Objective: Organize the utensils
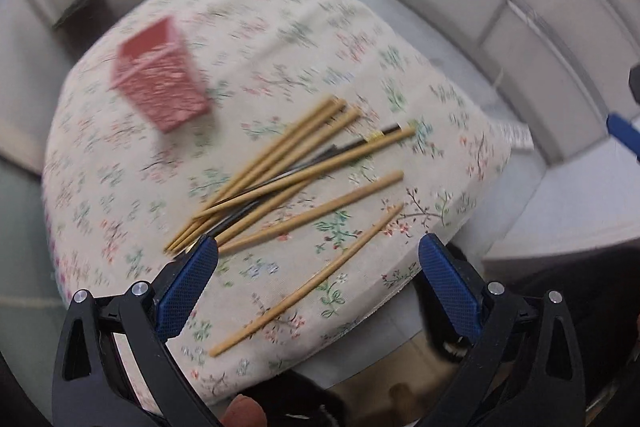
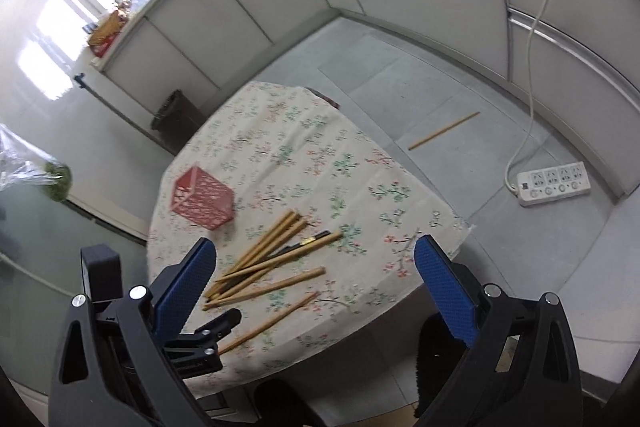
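Several wooden chopsticks [image 1: 280, 167] and a dark one lie in a loose pile on a small table under a floral cloth [image 1: 304, 35]. One chopstick [image 1: 312, 281] lies apart, nearest me, between the fingers of my open, empty left gripper [image 1: 318, 253]. A red perforated holder [image 1: 160, 87] stands upright at the far left. In the right wrist view the pile [image 2: 272, 259], the holder [image 2: 202, 201] and the cloth [image 2: 300, 131] show below my open, empty right gripper [image 2: 316, 255], which hovers higher. The left gripper's body [image 2: 208, 343] shows there at the lower left.
One chopstick [image 2: 444, 131] lies on the grey floor right of the table. A white power strip [image 2: 554, 183] with its cord lies further right. A dark bin [image 2: 176, 119] stands by the cabinets behind the table. A glass surface [image 2: 36, 251] is at the left.
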Demonstrator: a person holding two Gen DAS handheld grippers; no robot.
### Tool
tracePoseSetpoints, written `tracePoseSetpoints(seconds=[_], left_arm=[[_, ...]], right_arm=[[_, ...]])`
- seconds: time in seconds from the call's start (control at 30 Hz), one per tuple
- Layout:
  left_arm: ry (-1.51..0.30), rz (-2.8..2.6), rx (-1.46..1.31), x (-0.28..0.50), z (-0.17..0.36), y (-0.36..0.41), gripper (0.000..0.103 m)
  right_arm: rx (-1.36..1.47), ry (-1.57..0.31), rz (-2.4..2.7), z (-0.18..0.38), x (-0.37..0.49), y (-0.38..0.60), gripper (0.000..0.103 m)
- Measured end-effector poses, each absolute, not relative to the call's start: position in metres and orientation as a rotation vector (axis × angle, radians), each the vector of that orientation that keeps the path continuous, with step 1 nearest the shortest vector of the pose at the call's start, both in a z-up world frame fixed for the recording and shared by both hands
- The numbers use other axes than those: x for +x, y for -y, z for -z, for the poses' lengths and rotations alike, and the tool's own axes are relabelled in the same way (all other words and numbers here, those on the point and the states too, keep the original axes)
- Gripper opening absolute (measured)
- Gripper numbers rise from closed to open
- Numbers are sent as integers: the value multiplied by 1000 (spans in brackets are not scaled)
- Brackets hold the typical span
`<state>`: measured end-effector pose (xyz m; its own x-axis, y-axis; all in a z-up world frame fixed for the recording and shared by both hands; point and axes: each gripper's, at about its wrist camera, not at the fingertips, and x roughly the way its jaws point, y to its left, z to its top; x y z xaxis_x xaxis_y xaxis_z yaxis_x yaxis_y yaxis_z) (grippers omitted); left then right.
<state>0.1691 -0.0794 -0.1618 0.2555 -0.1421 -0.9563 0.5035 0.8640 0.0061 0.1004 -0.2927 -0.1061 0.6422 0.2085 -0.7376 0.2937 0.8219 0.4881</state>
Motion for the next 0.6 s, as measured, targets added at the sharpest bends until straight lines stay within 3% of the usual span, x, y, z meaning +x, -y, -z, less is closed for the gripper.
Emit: tracePoseSetpoints(seconds=[0.2,0.33,0.4,0.6], left_arm=[[-1227,615,592,194,188,137,92],[-1241,736,706,204,208,175,76],[-1278,796,717,208,217,186,68],[-1353,1016,628,215,216,192,64]], right_arm=[[739,-915,106,125,108,328,97],[804,-876,142,125,105,344,97],[831,-868,151,126,105,350,97],[873,-924,104,137,115,352,97]])
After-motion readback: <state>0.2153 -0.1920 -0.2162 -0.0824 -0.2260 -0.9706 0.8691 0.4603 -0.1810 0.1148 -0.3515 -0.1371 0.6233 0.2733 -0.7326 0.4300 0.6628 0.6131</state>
